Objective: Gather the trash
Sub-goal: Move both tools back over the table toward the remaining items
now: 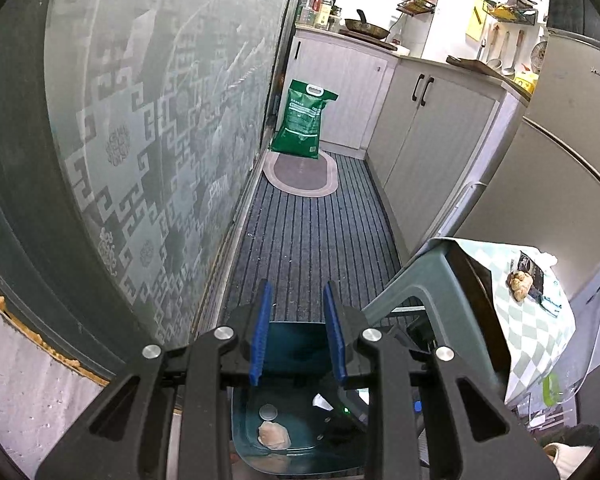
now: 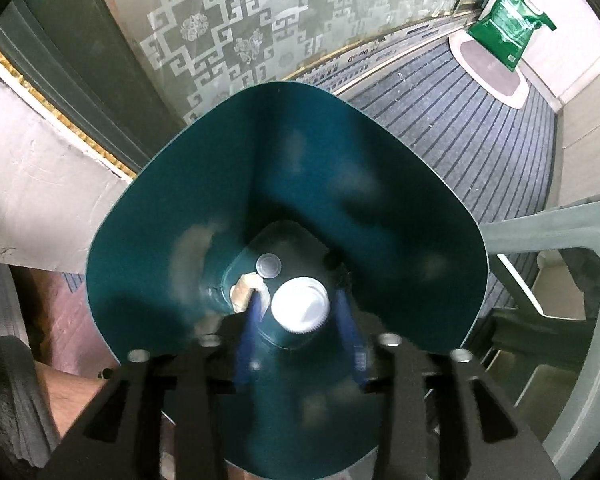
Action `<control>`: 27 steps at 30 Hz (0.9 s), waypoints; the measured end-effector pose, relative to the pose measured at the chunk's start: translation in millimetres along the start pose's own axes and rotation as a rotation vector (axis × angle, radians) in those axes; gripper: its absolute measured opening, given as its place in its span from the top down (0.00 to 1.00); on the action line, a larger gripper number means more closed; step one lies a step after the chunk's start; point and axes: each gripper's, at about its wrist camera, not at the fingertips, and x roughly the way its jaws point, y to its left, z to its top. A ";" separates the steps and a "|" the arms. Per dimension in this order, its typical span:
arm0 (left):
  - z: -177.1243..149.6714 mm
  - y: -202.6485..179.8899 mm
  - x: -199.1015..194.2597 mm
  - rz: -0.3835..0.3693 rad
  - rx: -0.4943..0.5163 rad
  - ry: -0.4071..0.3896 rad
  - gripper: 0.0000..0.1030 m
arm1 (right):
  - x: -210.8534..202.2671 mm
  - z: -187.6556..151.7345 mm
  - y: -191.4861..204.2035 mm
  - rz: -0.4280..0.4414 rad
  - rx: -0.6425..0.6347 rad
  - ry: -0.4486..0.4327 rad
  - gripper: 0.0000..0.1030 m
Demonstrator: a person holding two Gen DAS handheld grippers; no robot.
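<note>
A dark teal trash bin (image 2: 140, 248) stands on the floor; it also shows in the left wrist view (image 1: 296, 340). My right gripper (image 2: 298, 300) reaches down into the bin with its jaws spread; a white round lid or cup (image 2: 300, 306) lies between the blue fingers (image 2: 350, 336), not clearly pinched. On the bin's floor lie a crumpled tan paper wad (image 2: 244, 288) and a small grey disc (image 2: 269, 266); both show in the left wrist view, wad (image 1: 274, 434), disc (image 1: 269, 413). My left gripper (image 1: 296, 292) hovers open and empty above the bin.
A grey-green plastic stool (image 1: 420, 280) stands right of the bin, with a checked cloth (image 1: 532, 320) carrying a tan crumpled wad (image 1: 519, 285). A patterned glass door (image 1: 140, 120) runs along the left. A green sack (image 1: 304, 120), oval mat (image 1: 300, 172), cabinets (image 1: 428, 140) and fridge (image 1: 572, 120) lie ahead.
</note>
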 end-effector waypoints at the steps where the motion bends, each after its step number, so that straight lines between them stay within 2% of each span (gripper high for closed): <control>1: 0.7 -0.3 -1.3 -0.003 -0.003 -0.002 0.73 | -2.4 0.5 -0.3 -0.005 -0.002 -0.008 0.59; 11: 11.3 -11.7 -17.3 -0.035 -0.010 -0.045 0.73 | -41.1 4.8 -4.0 0.044 0.016 -0.121 0.59; 18: 19.6 -21.9 -29.2 -0.042 -0.017 -0.090 0.71 | -98.3 5.6 -11.6 0.081 0.039 -0.271 0.59; 21: 23.2 -25.5 -38.2 -0.058 -0.030 -0.118 0.70 | -128.5 1.1 -16.8 0.061 0.044 -0.343 0.59; 25: 29.0 -34.5 -51.2 -0.076 -0.027 -0.163 0.63 | -160.5 -8.3 -32.1 0.052 0.073 -0.418 0.59; 27: 30.2 -43.0 -53.9 -0.082 -0.013 -0.175 0.61 | -174.1 -16.0 -42.6 0.047 0.086 -0.449 0.55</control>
